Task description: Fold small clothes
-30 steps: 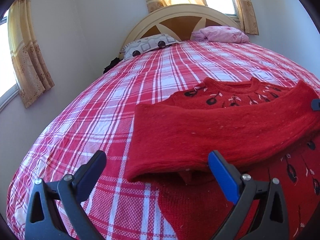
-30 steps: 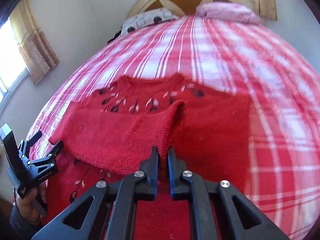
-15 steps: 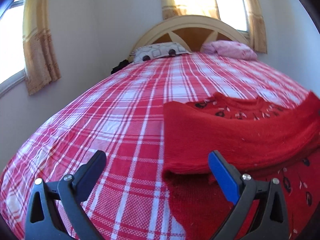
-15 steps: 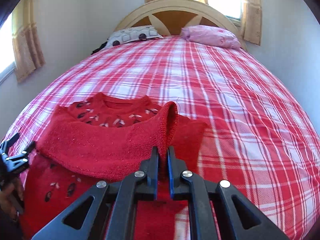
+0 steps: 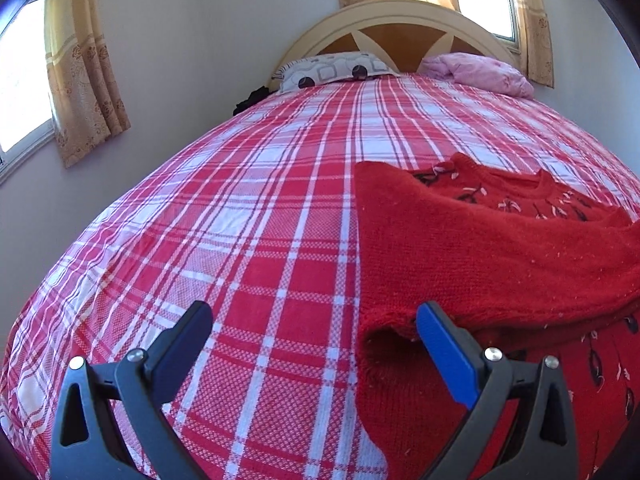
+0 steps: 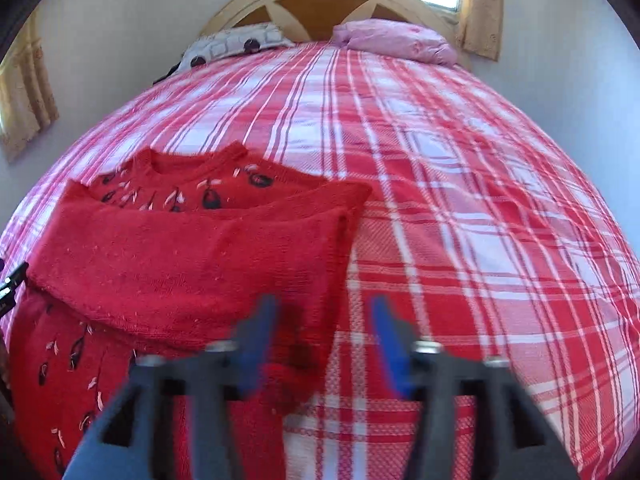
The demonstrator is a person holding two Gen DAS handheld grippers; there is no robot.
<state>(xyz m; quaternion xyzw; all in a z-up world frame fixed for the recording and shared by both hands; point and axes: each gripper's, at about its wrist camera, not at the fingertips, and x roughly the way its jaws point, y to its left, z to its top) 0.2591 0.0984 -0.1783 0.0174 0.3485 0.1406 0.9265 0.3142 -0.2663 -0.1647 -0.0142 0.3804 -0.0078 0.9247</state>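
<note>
A small red knit sweater (image 5: 492,264) with dark embroidered motifs lies on the red plaid bed (image 5: 260,240); its sleeves are folded across the chest. It also shows in the right wrist view (image 6: 180,256). My left gripper (image 5: 316,332) is open and empty, just left of the sweater's left edge. My right gripper (image 6: 324,320) is open, blurred, and empty, over the sweater's right edge near the folded sleeve end (image 6: 336,220).
A patterned pillow (image 5: 336,70) and a pink pillow (image 5: 476,72) lie by the wooden headboard (image 5: 400,24). Curtained windows are on the left wall and behind the bed. The left gripper's tip shows at the left edge of the right wrist view (image 6: 10,284).
My right gripper has opened and let go of the sleeve, which now lies flat across the sweater. Both grippers have drawn back; the left one has shifted left.
</note>
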